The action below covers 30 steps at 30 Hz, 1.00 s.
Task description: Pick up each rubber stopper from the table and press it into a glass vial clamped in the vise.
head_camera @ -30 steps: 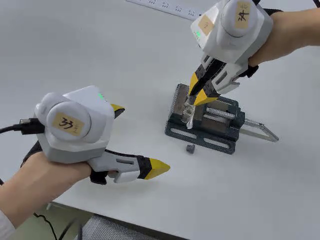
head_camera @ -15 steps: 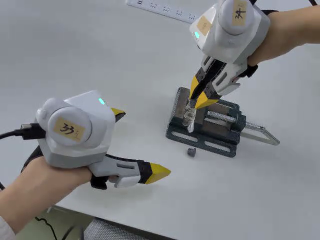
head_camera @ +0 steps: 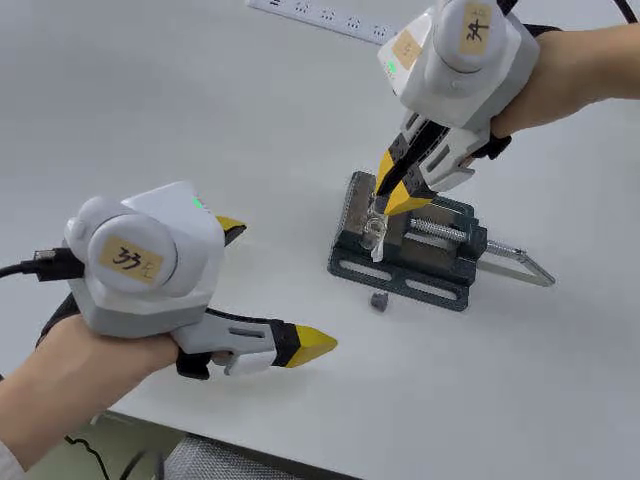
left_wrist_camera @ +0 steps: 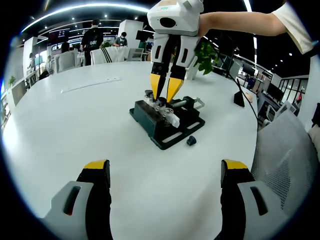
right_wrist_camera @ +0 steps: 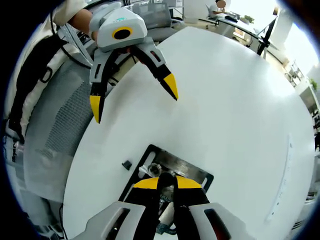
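A dark green vise [head_camera: 440, 262] [left_wrist_camera: 159, 129] [right_wrist_camera: 190, 167] sits on the white table and clamps a small glass vial [head_camera: 374, 236] upright. My right gripper [head_camera: 390, 204] [left_wrist_camera: 164, 94] [right_wrist_camera: 166, 183] points down at the vial's mouth, its yellow tips nearly together on a small dark piece that looks like a rubber stopper, mostly hidden. Another dark rubber stopper [head_camera: 379, 299] [left_wrist_camera: 191, 141] [right_wrist_camera: 127, 164] lies loose on the table just in front of the vise. My left gripper [head_camera: 272, 288] [left_wrist_camera: 164, 169] [right_wrist_camera: 133, 99] hovers wide open and holds nothing, well short of the vise.
A white power strip [head_camera: 320, 14] [left_wrist_camera: 90, 85] lies along the far side of the table. The vise's screw handle [head_camera: 520, 262] sticks out to the right. An office chair [right_wrist_camera: 60, 125] stands at the table's near edge. People are in the background.
Hardly anything: my right gripper's tips stay at the vial's mouth, and my left gripper has drifted slightly while staying open.
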Each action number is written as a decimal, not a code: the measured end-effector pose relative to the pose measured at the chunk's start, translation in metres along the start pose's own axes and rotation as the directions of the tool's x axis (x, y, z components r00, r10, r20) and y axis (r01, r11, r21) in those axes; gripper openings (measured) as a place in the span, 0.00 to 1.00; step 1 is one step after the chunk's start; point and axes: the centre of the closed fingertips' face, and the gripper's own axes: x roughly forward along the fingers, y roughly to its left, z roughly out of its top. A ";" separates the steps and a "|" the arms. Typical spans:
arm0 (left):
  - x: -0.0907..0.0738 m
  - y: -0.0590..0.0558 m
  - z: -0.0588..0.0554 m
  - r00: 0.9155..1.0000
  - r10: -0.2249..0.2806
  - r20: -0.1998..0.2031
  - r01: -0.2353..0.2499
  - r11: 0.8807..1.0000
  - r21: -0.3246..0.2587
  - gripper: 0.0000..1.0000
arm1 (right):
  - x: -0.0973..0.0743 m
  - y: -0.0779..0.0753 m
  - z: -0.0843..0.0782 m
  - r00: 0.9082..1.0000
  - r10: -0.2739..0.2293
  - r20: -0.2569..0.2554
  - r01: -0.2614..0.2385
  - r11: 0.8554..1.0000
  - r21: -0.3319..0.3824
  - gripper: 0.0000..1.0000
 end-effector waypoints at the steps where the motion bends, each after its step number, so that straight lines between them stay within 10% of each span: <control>1: 0.000 0.001 0.000 1.000 0.000 0.001 0.000 1.000 0.002 0.91 | 0.000 0.001 0.000 1.000 -0.001 -0.006 0.001 1.000 -0.008 0.04; 30: 0.002 -0.002 0.001 1.000 -0.005 0.005 0.005 1.000 -0.001 0.90 | 0.000 -0.004 0.001 0.999 -0.024 -0.025 0.022 0.995 -0.096 0.08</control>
